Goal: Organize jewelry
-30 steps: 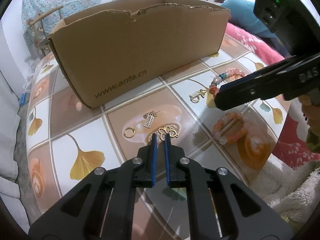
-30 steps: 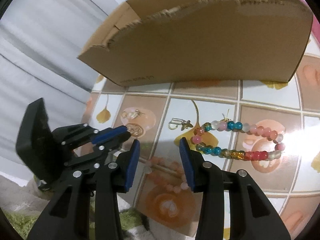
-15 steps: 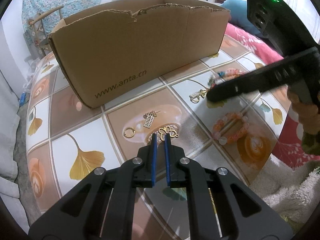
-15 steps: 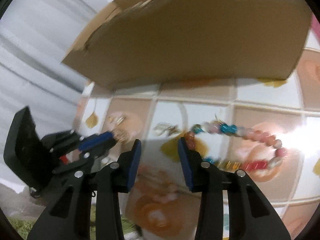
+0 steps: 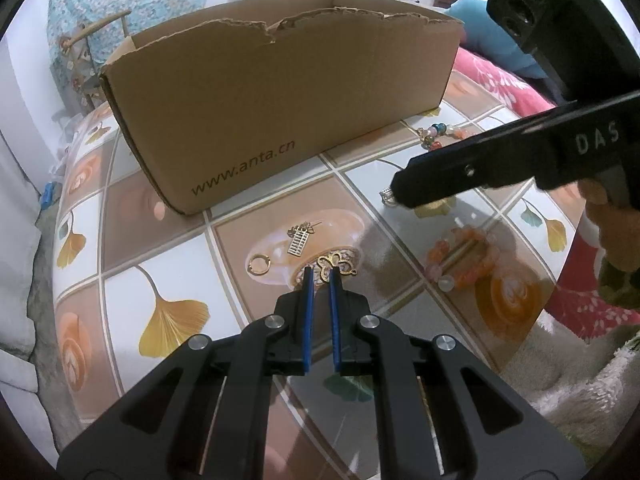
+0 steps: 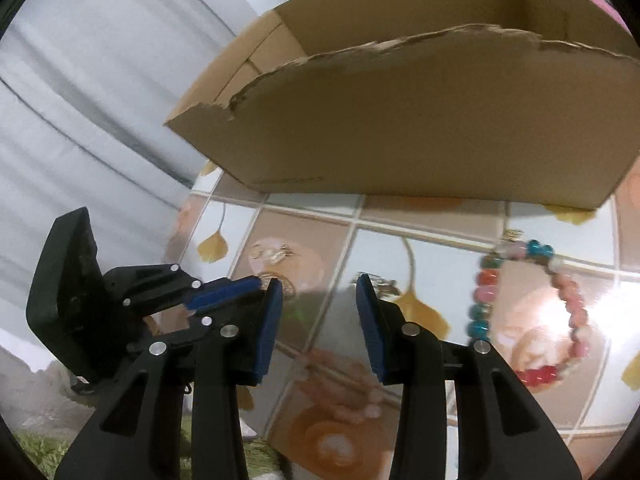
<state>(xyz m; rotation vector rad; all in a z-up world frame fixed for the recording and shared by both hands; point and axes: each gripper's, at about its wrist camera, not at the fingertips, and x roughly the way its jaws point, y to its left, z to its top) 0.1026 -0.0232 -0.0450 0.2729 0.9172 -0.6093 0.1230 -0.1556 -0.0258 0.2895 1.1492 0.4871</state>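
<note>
Table [image 5: 132, 240], tiled pattern of ginkgo leaves and coffee cups, glossy; carries all items below.

Brown corrugated cardboard box [image 5: 280, 108], open top, torn front rim, printed web address on its side; stands at the far side of the table.

Small gold ring [image 5: 259, 265]; lies flat, left of the other gold pieces.

Gold abacus-shaped charm [image 5: 299, 242]; just right of the ring, nearer the box.

Gold butterfly-shaped filigree piece [image 5: 336, 265]; lies at the tips of the left gripper [image 5: 321, 276], whose jaws are together with nothing between them.

Small silver-gold charm [image 6: 382, 283]; partly hidden at the tip of the right gripper [image 6: 318, 286], jaws apart, holding nothing, above the table.

Orange and pink bead bracelet [image 5: 460, 258]; near table edge, right of the butterfly piece.

Multicoloured bead bracelet [image 6: 528, 312]; blue, pink, red and clear beads, lying in front of the box's right end.
</note>
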